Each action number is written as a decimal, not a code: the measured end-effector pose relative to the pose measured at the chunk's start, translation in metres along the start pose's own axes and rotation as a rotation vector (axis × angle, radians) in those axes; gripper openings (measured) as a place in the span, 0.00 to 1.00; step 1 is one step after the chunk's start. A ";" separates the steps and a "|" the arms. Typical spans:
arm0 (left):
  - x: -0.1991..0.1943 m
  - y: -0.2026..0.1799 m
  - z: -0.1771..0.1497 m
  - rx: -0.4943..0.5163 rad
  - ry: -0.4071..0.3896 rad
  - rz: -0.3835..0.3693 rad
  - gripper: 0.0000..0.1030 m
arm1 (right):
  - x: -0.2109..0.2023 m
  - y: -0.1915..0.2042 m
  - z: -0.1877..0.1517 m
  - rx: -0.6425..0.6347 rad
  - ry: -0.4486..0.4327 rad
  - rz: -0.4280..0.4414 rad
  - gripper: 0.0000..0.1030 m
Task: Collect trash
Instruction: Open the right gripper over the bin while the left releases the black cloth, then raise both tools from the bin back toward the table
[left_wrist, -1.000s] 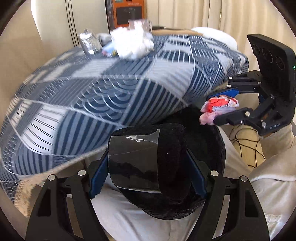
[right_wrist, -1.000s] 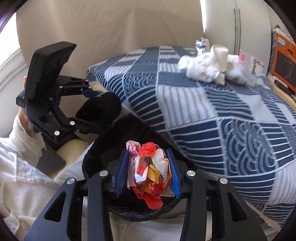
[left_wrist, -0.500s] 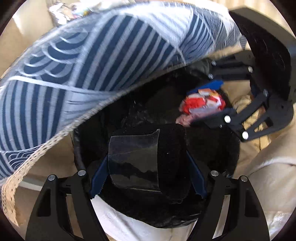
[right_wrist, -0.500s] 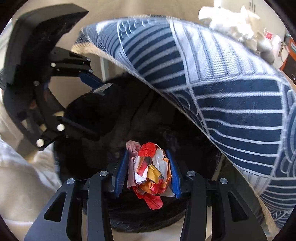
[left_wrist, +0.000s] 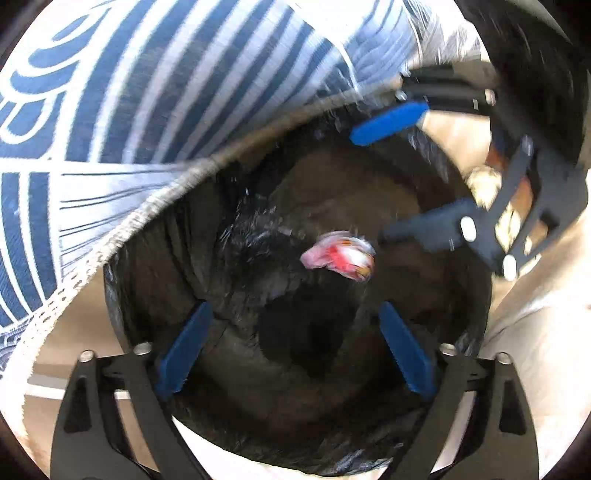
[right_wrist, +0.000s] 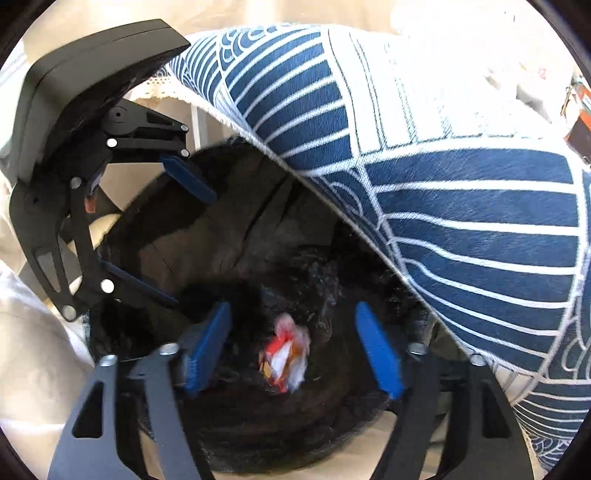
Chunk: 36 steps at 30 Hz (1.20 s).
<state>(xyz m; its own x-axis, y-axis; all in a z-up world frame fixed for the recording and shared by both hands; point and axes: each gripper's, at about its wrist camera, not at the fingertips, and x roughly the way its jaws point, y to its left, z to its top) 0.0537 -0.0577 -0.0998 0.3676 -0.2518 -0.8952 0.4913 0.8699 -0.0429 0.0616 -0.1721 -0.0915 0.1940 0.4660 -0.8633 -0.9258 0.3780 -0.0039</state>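
Down in the left wrist view, the left gripper (left_wrist: 295, 347) hangs over the mouth of a bin lined with a black bag (left_wrist: 229, 254), its jaws spread wide and opening, with nothing pressed between the blue pads (left_wrist: 184, 350). A crumpled red, white and pink wrapper (left_wrist: 340, 254) shows blurred inside the bin, beyond the pads and clear of both. The right gripper (left_wrist: 402, 173) reaches in from the upper right, jaws apart, the wrapper just beside its lower finger and not touching it. A blue and white patterned cloth (left_wrist: 129, 92) drapes over the bin's far edge. Seen from the right wrist, the right gripper (right_wrist: 295, 350) has its jaws opening; the wrapper (right_wrist: 286, 354) sits between them, loose from both pads, over the black bag (right_wrist: 295, 266). The left gripper (right_wrist: 162, 236) stands open at upper left, and the cloth (right_wrist: 443, 184) fills the right.
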 end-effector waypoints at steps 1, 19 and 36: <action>-0.003 0.002 -0.001 -0.019 -0.016 -0.012 0.94 | -0.002 0.001 0.000 -0.006 -0.004 -0.001 0.74; -0.057 -0.010 -0.018 -0.084 -0.230 0.048 0.94 | -0.053 -0.008 -0.009 0.123 -0.105 0.099 0.84; -0.109 -0.020 -0.009 -0.058 -0.389 0.133 0.94 | -0.134 -0.018 -0.031 0.247 -0.261 -0.083 0.85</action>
<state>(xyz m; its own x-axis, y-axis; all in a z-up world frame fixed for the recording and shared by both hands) -0.0031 -0.0443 -0.0052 0.7011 -0.2673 -0.6611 0.3783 0.9253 0.0270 0.0422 -0.2655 0.0085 0.3712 0.6018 -0.7071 -0.8031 0.5904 0.0808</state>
